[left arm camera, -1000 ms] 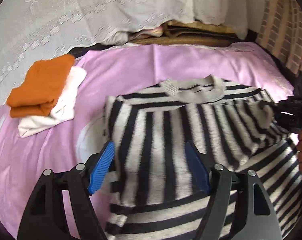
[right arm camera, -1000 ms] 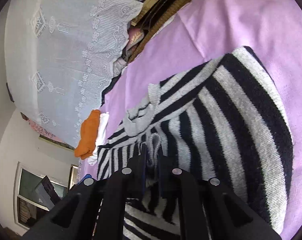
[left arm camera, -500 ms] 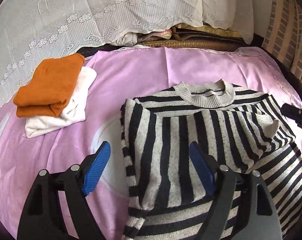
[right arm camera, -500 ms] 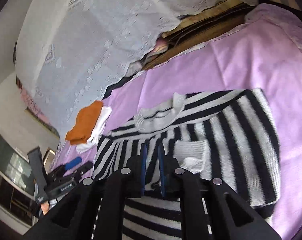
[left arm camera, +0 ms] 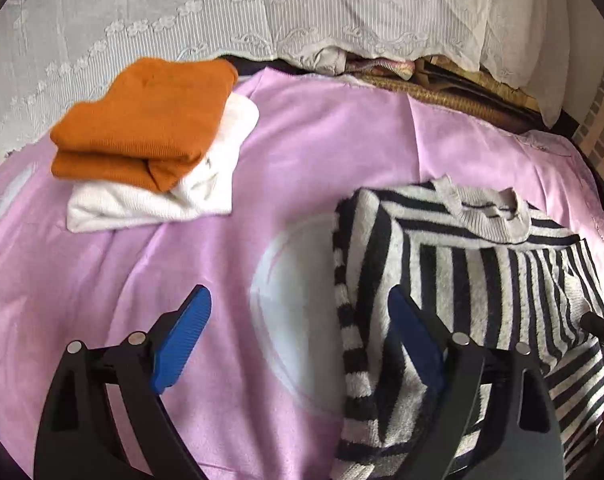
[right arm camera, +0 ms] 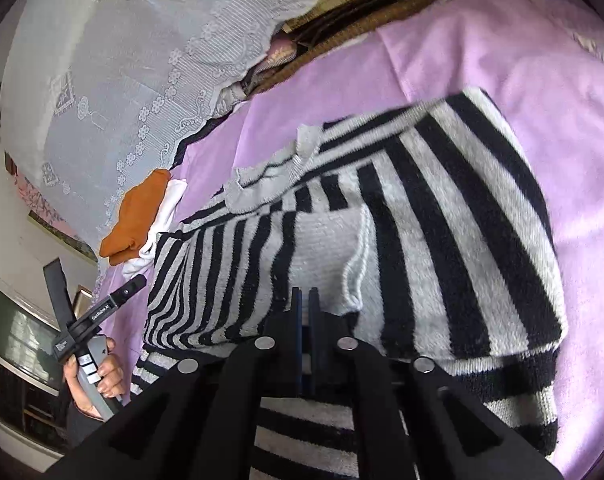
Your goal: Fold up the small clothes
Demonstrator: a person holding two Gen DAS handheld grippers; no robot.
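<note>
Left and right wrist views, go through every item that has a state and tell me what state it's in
Striped sweater: flat on the pink sheet, both sleeves folded in, body not yet folded.
Orange garment: folded, stacked on the white one.
White garment: folded, bottom of the stack.
Left gripper: jaws opening, nothing between them.
Right gripper: shut, holding nothing.

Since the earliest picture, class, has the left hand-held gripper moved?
Yes. The left hand-held gripper has shifted left: it hung over the striped sweater; now it straddles its left edge, nearer the orange stack.
</note>
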